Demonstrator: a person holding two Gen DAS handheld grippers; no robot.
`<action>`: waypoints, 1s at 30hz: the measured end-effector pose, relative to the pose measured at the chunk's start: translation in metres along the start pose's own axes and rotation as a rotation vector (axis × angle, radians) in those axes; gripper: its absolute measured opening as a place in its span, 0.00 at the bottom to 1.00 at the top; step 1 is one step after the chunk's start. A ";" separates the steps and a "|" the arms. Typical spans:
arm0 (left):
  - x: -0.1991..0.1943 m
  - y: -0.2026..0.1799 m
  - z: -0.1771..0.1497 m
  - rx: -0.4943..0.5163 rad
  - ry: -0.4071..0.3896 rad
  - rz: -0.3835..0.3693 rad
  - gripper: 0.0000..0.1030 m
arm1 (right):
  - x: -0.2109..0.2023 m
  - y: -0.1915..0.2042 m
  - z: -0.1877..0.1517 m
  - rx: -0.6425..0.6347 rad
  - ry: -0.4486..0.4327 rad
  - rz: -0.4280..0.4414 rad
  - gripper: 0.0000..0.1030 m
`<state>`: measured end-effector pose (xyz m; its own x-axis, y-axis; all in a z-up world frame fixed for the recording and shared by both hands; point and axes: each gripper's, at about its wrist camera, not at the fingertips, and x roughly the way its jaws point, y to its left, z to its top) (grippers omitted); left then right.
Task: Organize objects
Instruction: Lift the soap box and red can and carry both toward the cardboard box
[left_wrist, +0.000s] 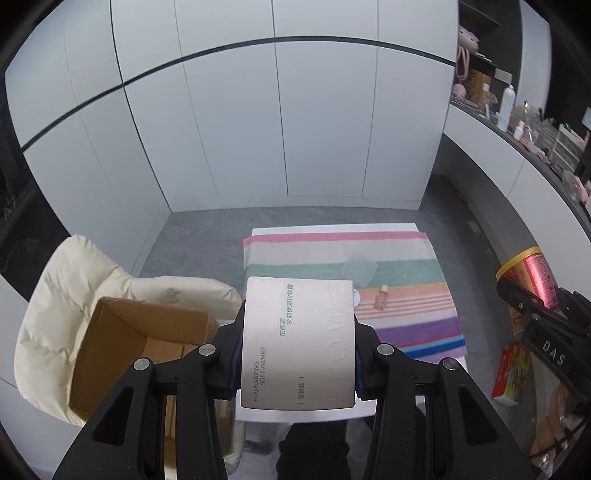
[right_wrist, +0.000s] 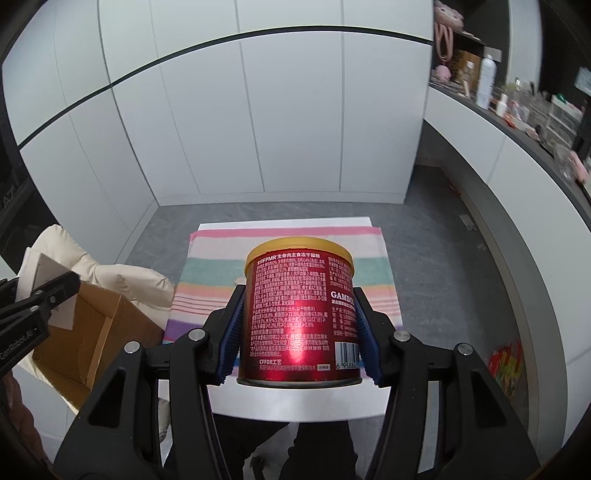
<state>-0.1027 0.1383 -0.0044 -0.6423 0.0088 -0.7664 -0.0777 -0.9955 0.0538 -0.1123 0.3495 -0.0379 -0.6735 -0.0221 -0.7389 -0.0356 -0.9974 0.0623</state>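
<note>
My left gripper is shut on a flat white primer box, held in the air above the near edge of the white table. An open cardboard box rests on a cream padded chair just to the left. My right gripper is shut on a red can with a yellow lid, held over the striped towel. On the towel lie a small peach bottle and a pale green translucent packet. The red can also shows at the right edge of the left wrist view.
A colourful carton lies on the grey floor to the right of the table. A curved counter at the right carries bottles and clutter. White cabinet doors close off the back. A person's dark trousers are below the table's near edge.
</note>
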 end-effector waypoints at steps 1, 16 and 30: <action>-0.005 -0.001 -0.007 0.008 0.001 -0.002 0.43 | -0.004 -0.001 -0.006 0.006 -0.001 0.002 0.55; -0.066 0.004 -0.090 0.025 -0.003 -0.017 0.43 | -0.062 -0.031 -0.095 0.039 0.030 -0.039 0.55; -0.089 0.008 -0.158 0.026 0.015 -0.094 0.43 | -0.090 -0.045 -0.175 0.019 0.125 0.025 0.55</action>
<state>0.0745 0.1145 -0.0374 -0.6196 0.1001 -0.7785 -0.1569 -0.9876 -0.0021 0.0792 0.3841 -0.0912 -0.5770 -0.0560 -0.8148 -0.0352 -0.9950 0.0933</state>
